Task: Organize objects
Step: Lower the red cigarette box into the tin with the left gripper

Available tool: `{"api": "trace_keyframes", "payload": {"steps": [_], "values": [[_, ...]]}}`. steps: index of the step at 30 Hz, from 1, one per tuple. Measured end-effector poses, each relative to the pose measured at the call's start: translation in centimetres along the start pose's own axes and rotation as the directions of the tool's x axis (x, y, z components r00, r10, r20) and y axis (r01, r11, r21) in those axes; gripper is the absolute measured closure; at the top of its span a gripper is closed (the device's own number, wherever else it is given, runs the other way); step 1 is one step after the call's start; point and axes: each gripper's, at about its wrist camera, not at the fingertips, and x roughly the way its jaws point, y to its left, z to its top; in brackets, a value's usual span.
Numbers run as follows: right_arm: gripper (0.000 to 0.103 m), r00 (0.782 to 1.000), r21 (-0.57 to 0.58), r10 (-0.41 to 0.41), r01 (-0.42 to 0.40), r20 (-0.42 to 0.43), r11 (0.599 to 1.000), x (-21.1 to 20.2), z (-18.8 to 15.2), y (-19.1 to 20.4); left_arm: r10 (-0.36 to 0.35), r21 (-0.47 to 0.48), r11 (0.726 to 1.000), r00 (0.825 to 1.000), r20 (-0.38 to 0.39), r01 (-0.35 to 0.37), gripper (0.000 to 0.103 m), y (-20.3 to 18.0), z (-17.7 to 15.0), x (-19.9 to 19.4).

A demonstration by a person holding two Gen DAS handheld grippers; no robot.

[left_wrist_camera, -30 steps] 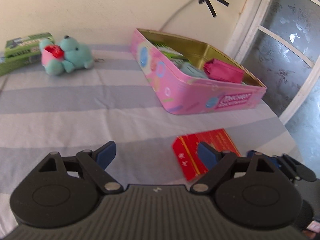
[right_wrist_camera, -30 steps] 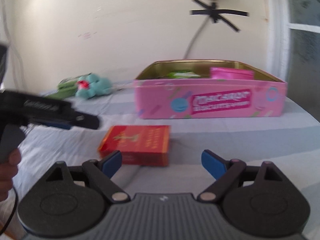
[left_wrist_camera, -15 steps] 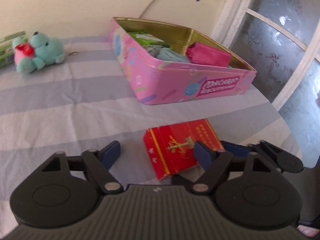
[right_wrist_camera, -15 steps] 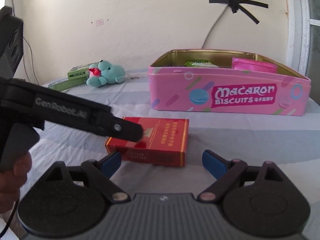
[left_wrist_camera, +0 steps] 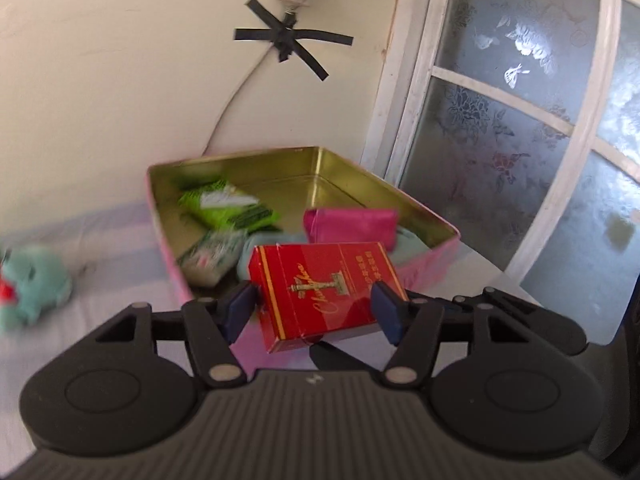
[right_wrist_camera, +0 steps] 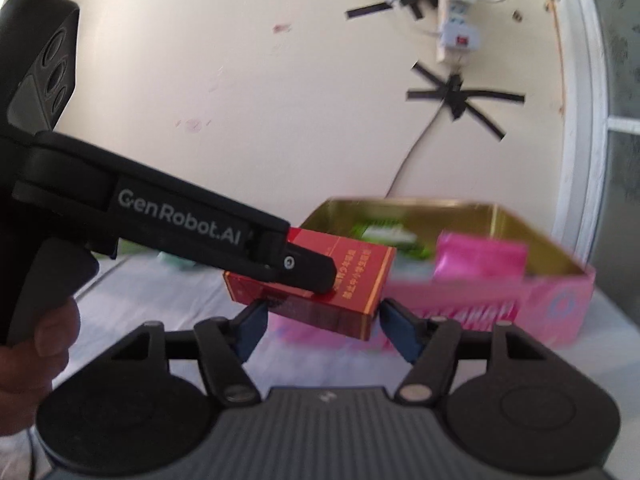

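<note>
Both grippers hold the flat red box [left_wrist_camera: 320, 288] lifted off the table in front of the open pink biscuit tin [left_wrist_camera: 436, 256]. My left gripper [left_wrist_camera: 316, 312] is shut on its two sides. My right gripper [right_wrist_camera: 320, 332] is also shut on the red box [right_wrist_camera: 356, 284], pads against its ends. The left gripper's body crosses the right wrist view above the box. The tin [right_wrist_camera: 552, 304] holds green packets [left_wrist_camera: 228, 208], a pink pouch [left_wrist_camera: 352, 224] and a pale blue item.
A teal plush toy [left_wrist_camera: 32, 284] lies on the striped cloth at the left. A wall with taped cable and power strips [right_wrist_camera: 456, 32] stands behind the tin. A frosted glass window [left_wrist_camera: 540, 120] is at the right.
The red box lay on the table between open grippers; now both grippers have closed on it and raised it toward the tin. Both cameras tilted upward.
</note>
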Motion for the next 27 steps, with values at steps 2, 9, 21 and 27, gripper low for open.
{"api": "trace_keyframes", "payload": {"steps": [2,9,21,27], "values": [[0.037,1.0,0.037,0.006,-0.005,-0.018,0.999,1.4,1.2,-2.1,0.006,0.014,1.0,0.999,-0.035,-0.005,0.036,-0.4,1.6,2.5],[0.035,0.973,0.212,0.111,-0.067,-0.202,0.975,8.2,3.9,-11.4,-0.006,0.011,1.0,0.976,-0.219,0.009,0.035,-0.3,5.1,11.6],[0.021,0.99,0.125,-0.097,0.11,-0.106,0.986,12.1,6.2,-14.2,0.193,0.008,0.981,0.98,-0.041,-0.192,0.032,-0.5,7.9,15.2],[0.02,0.986,0.11,-0.161,0.157,0.034,0.981,7.5,4.3,-11.3,0.176,-0.006,0.984,0.984,0.022,-0.176,0.029,-1.4,5.7,8.6]]}}
